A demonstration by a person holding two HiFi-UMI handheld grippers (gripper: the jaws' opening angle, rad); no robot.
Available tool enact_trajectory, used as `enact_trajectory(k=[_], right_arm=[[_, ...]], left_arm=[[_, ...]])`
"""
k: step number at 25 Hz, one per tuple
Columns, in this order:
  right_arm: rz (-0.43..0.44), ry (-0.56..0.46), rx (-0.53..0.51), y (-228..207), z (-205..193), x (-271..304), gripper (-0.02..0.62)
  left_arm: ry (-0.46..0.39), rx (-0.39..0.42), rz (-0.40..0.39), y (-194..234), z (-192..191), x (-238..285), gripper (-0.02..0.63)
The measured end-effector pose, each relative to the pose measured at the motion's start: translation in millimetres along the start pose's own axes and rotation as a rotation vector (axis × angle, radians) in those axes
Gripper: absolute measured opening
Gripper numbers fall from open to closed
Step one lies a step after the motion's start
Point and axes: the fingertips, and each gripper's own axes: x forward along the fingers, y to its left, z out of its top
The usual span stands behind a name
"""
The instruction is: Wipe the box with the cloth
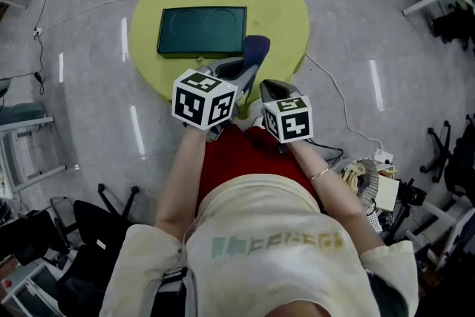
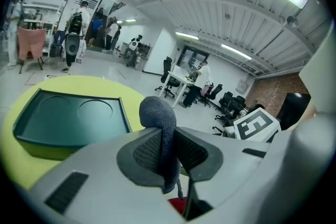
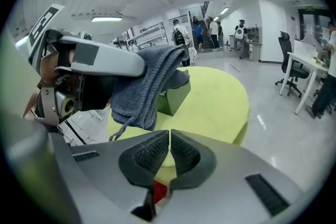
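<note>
A flat dark green box [image 1: 202, 31] [image 2: 68, 118] lies on the round yellow-green table [image 1: 282, 4], left of its middle. My left gripper [image 1: 245, 69] [image 2: 167, 150] is shut on a blue-grey cloth [image 1: 255, 48] [image 2: 160, 128] that sticks up between its jaws, just off the box's near right corner. In the right gripper view the cloth [image 3: 149, 84] hangs from the left gripper above the box's corner [image 3: 173, 99]. My right gripper [image 1: 273, 90] [image 3: 169, 152] is shut with nothing between its jaws, at the table's near edge beside the left one.
Grey floor with cables [image 1: 338, 96] surrounds the table [image 3: 215, 97]. Office chairs [image 2: 228, 102] and desks [image 3: 310, 63] stand farther off, with people [image 2: 107, 31] at the back of the room. A basket of clutter [image 1: 371, 185] sits at my right.
</note>
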Motion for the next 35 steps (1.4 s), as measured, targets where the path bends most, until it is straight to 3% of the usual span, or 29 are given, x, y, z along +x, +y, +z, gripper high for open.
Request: enact_trajectory(k=[16, 27, 35], right_arm=[[0.124, -0.107, -0.072, 20, 27, -27, 0.038], [0.173, -0.197, -0.054, 21, 37, -49, 0.038], [0.199, -0.313, -0.093, 38, 55, -64, 0.037]], left_arm=[[-0.138, -0.021, 0.351, 16, -42, -78, 0.071], [-0.207, -0.039, 0.531, 20, -59, -113, 0.071], [-0.324, -0.064, 0.642, 31, -62, -150, 0.071]])
